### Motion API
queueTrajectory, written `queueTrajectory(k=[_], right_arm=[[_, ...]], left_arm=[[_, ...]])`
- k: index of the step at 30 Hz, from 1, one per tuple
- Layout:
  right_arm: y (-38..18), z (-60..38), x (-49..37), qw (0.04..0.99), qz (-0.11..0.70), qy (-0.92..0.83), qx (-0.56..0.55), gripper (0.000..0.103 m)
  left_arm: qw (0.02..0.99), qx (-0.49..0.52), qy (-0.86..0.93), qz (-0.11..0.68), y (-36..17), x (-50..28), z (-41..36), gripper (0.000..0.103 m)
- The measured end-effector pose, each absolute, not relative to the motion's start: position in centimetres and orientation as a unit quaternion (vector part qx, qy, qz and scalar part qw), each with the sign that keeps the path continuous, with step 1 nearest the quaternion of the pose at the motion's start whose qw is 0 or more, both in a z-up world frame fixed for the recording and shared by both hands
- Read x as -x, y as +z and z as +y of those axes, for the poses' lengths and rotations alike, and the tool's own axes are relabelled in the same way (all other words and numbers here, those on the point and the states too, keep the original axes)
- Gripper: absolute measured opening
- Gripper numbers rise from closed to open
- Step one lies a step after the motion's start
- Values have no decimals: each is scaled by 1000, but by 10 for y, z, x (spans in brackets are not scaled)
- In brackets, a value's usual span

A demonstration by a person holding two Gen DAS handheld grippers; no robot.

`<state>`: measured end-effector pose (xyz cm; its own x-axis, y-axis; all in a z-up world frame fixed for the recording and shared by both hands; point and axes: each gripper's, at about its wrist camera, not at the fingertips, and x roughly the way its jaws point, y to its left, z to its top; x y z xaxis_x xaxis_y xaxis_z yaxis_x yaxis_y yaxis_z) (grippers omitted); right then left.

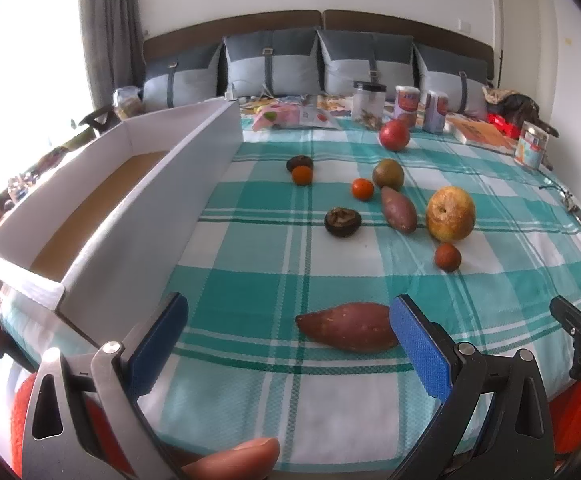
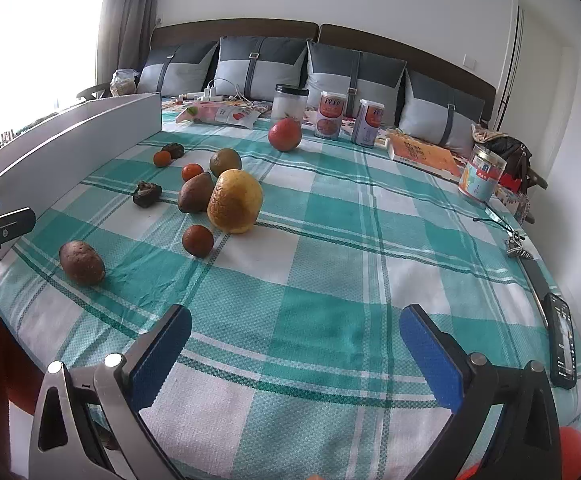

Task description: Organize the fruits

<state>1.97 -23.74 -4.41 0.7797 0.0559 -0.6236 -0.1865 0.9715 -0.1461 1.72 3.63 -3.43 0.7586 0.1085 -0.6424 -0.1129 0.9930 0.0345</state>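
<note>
Fruits lie scattered on a teal checked cloth [image 1: 274, 280]. My left gripper [image 1: 290, 344] is open and empty, just short of a sweet potato [image 1: 348, 330]. Beyond lie a second sweet potato [image 1: 399, 209], a large yellow fruit [image 1: 450, 213], a small brown fruit [image 1: 447, 256], a dark shrivelled fruit [image 1: 342, 221], two small oranges [image 1: 362, 189], a green fruit [image 1: 388, 174] and a red fruit [image 1: 394, 135]. A white box [image 1: 138, 208] with a brown floor stands at left. My right gripper [image 2: 296, 356] is open and empty over bare cloth; the yellow fruit [image 2: 235, 201] lies ahead.
Jars and cans [image 2: 330, 114] stand at the back before grey cushions [image 2: 354, 76]. An orange book [image 2: 422, 152] and a printed jar [image 2: 481, 178] are at back right. A phone [image 2: 564, 346] and keys [image 2: 516, 246] lie at the right edge.
</note>
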Motion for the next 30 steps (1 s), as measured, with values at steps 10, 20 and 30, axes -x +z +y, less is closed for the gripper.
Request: queueTrajectory(k=[10,20,30], right_arm=[[-46,-235,-20,937,326,66,101,103],[-46,-236,-20,937,327,66,101,103],[-47,-235,-20,937,328,66,101,103]], left_arm=[[938,7,62,341,-33,-17,38,102],[938,6,61,342,-33,-16,39,102],[938,5,62,342,-34,-16,39,102]])
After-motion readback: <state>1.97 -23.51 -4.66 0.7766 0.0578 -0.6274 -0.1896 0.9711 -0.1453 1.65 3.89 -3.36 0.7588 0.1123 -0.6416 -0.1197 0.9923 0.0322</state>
